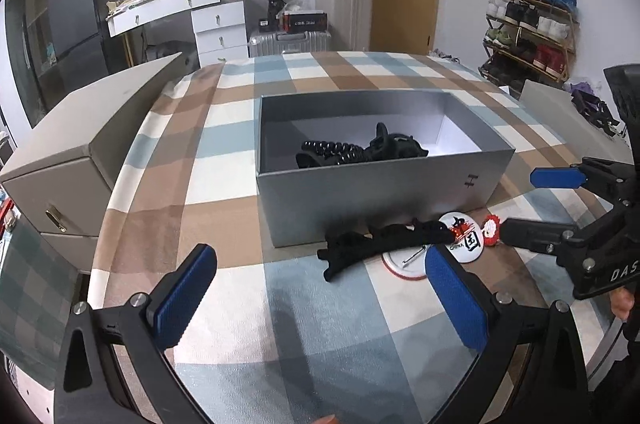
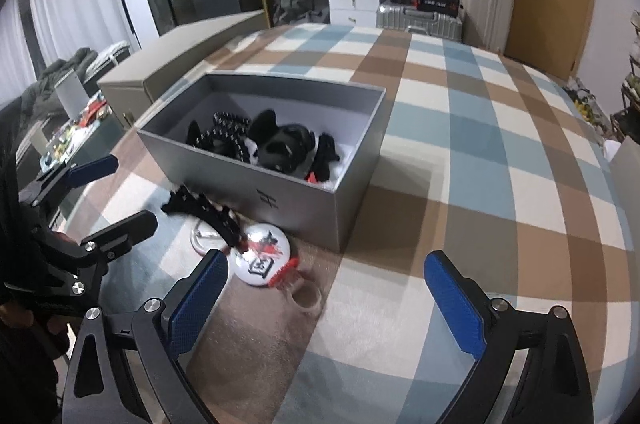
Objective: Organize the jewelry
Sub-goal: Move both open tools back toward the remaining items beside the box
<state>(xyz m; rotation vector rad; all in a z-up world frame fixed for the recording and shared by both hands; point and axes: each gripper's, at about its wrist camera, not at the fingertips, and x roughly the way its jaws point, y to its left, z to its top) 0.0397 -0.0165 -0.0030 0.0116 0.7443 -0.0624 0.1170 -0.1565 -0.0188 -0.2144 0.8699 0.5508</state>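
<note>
**Both tongs wide, loose pieces lie between them in front of the box**

Surface is a checked blanket [image 1: 320, 324] — looks like a bed, so not calling it a tabletop. Grey open box [image 1: 376, 192] sits mid-frame in the left wrist view; black hair accessories [image 1: 360, 150] already inside it.

Still outside, against the box's near wall: a long black hair claw [image 1: 380, 242], a round white badge with red and black characters [image 1: 466, 238], a second round badge partly under the claw [image 1: 404, 266], a small red-and-white piece [image 1: 491, 229]. The right wrist view adds a clear ring-like thing [image 2: 306, 298], blurred; cannot say what it is.

Claw's long axis runs left–right across the left wrist view, roughly parallel to the box's near wall. In the right wrist view it slants from upper left down to lower right, ending at the badge [image 2: 262, 258].

Left tongs [image 1: 320, 304] — wide, nothing between the pads. Claw lies just ahead, slightly right of centre, near the right pad [image 1: 456, 300].

Right tongs [image 2: 324, 308] — wide, empty too. The cluster sits ahead and left of them, off the left pad [image 2: 198, 304].

Judgement: left tongs are better lined up on the claw, though its length lies across the opening; right tongs are nearer the badge and small red piece.
</note>
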